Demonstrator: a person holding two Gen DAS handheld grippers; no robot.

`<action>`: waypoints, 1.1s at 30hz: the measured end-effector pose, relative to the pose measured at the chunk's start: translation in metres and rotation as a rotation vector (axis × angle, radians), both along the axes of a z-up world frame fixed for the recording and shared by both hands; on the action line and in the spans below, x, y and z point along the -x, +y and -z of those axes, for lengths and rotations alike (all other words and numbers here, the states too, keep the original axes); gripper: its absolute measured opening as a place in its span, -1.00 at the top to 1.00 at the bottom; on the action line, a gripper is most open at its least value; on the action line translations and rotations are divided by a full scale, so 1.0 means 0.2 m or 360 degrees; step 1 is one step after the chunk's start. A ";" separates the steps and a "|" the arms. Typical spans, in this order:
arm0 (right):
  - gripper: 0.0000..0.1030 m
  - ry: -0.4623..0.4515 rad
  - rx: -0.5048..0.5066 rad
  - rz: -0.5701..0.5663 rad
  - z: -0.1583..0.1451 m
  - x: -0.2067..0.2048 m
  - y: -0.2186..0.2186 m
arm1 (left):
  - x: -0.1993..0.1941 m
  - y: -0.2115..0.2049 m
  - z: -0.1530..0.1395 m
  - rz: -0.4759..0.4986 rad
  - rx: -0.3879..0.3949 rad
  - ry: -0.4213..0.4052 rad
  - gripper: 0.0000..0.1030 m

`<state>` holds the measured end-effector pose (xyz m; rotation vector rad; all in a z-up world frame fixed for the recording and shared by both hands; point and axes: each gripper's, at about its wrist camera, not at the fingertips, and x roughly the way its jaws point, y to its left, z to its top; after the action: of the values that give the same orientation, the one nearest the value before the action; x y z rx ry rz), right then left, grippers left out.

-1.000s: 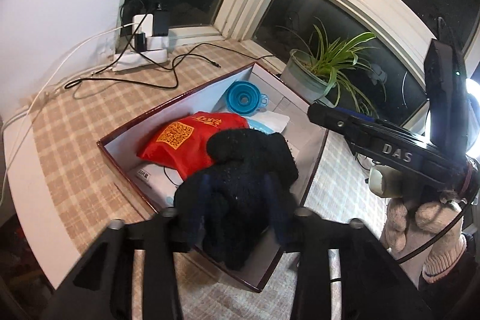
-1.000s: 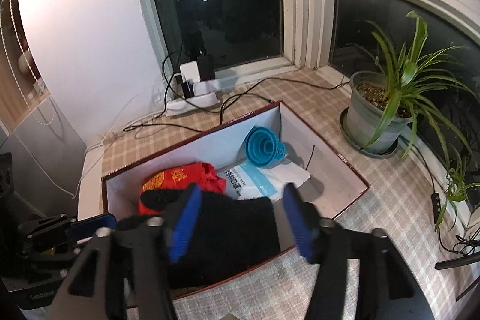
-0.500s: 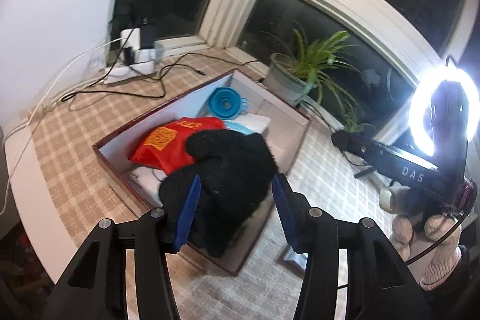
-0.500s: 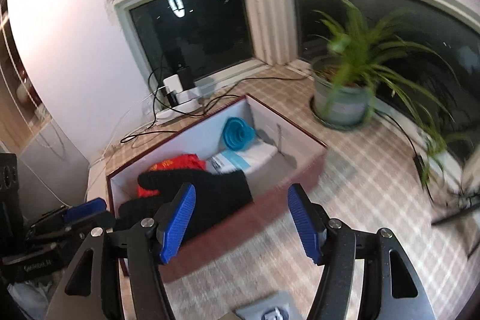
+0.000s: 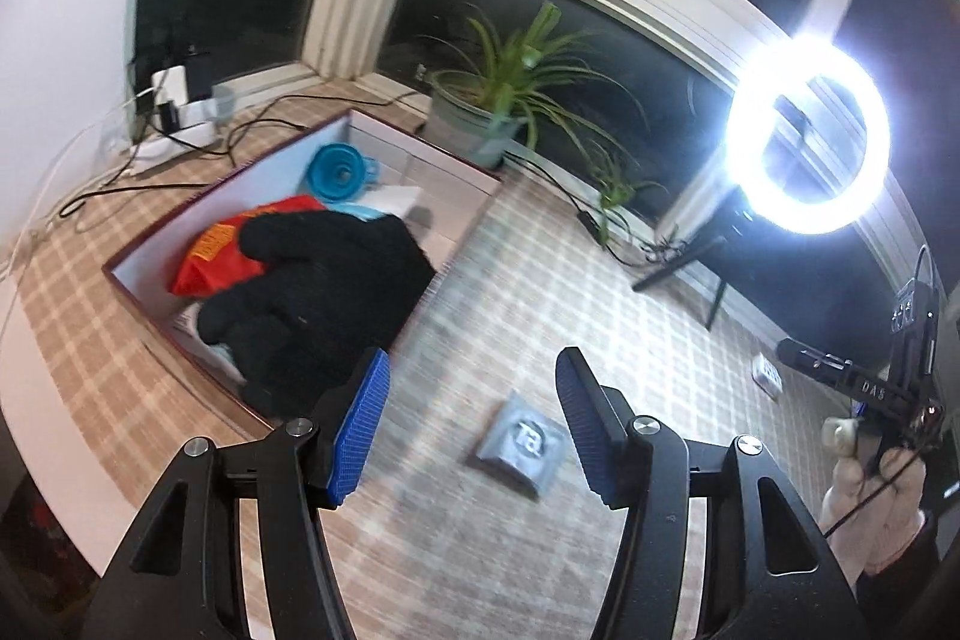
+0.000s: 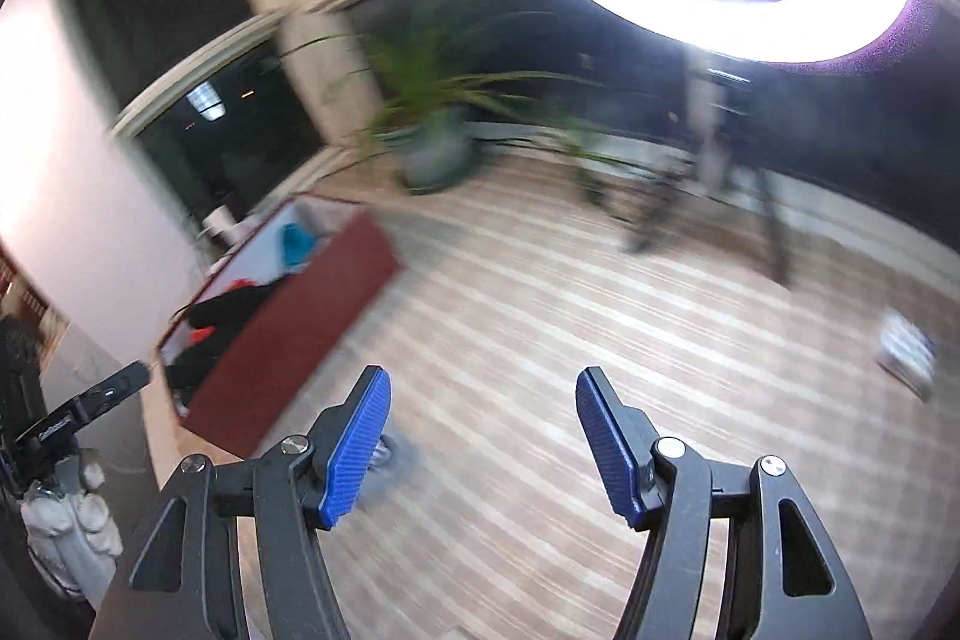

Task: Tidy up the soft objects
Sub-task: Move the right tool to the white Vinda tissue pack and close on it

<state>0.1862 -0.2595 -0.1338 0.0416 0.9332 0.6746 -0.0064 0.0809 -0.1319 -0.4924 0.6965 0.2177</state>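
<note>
A pair of black gloves point(image 5: 324, 274) lies in the dark red box point(image 5: 462, 226), on top of a red bag point(image 5: 222, 250) and near a blue funnel point(image 5: 336, 172). My left gripper point(image 5: 471, 370) hangs just right of the box, its jaws opening with nothing between them. A grey packet point(image 5: 521, 443) lies on the checked cloth below it. My right gripper point(image 6: 483, 382) stands open and empty over the cloth, right of the box point(image 6: 288, 328); that view is blurred. The gloves point(image 6: 228, 307) show over the box rim.
A potted plant point(image 5: 480, 130) stands behind the box, with a power strip and cables point(image 5: 174, 118) at the back left. A ring light on a tripod point(image 5: 807, 136) is at the right. A small packet point(image 6: 906, 352) lies far right on the cloth. A gloved hand point(image 5: 870, 496) holds the other gripper.
The left gripper has let go of the black gloves, opened wider and drawn back to the right of the box. The right gripper swung quickly right, away from the box, and rolled.
</note>
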 end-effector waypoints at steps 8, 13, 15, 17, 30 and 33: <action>-0.17 0.0099 0.0040 0.0335 0.02 -0.24 -0.68 | -0.09 -0.36 0.04 0.0212 -0.0110 0.0093 -0.10; 0.27 0.0138 0.0107 0.0407 0.06 -0.41 -0.93 | -0.21 -0.59 0.08 0.0323 -0.0134 0.0150 -0.10; 0.40 0.0164 0.0132 0.0426 0.10 -0.48 -1.00 | -0.27 -0.68 0.10 0.0353 -0.0138 0.0176 -0.10; 0.42 0.0183 0.0136 0.0446 0.14 -0.54 -1.07 | -0.33 -0.74 0.12 0.0372 -0.0133 0.0197 -0.10; 0.64 0.0401 0.0185 0.0550 0.49 -1.08 -1.24 | -0.74 -1.08 0.25 0.0448 -0.0159 0.0312 -0.10; 0.65 0.0456 0.0190 0.0589 0.56 -1.16 -1.27 | -0.81 -1.12 0.26 0.0465 -0.0175 0.0327 -0.10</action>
<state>0.4183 -0.5134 -0.2453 0.2042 1.2019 0.2716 0.1550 -0.1429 -0.1846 -0.2605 0.9423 0.0311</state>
